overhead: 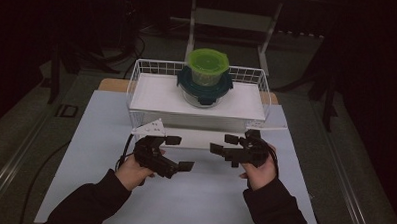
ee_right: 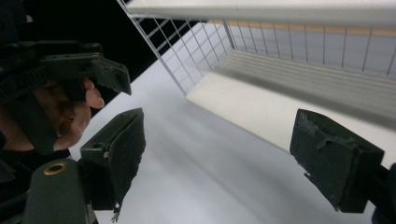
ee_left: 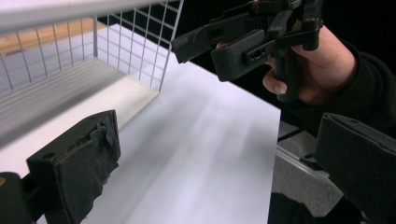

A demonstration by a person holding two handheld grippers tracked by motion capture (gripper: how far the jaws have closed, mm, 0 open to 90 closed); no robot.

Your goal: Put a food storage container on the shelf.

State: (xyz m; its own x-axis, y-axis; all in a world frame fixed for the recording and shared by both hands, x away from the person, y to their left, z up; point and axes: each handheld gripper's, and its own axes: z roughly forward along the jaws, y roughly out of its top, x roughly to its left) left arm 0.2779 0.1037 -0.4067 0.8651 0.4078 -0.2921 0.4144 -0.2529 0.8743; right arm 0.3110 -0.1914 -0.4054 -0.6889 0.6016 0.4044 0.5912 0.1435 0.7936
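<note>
**First onlooker:** Start at the left. What is that hand doing?

**Second onlooker:** The left gripper (overhead: 179,153) hangs just over the white table sheet (overhead: 193,202) with its jaws spread wide and nothing between them. Its own camera looks across bare sheet, and the pads (ee_left: 74,163) are well apart. I'd say it is held low and open so it is ready to close on something.

**First onlooker:** And what lies ahead of it?

**Second onlooker:** Beyond both grippers, farther from the person, stands a white wire basket (overhead: 137,77) with a flat white shelf across its top. On that shelf, ahead of the gap between the two grippers, sits a clear container with a dark teal clip lid (overhead: 204,84), and a smaller green tub (overhead: 208,66) is stacked on top of it. Neither gripper touches them; both are well short of the stack. Stacked and central like that, they look reachable from either side.

**First onlooker:** And the right hand?

**Second onlooker:** The right gripper (overhead: 224,144) mirrors the left, level with it and turned inward to face it, jaws also parted and empty. From its camera the basket's lower tier is near, just ahead. My guess is the pair is poised to go for the containers together.
</note>
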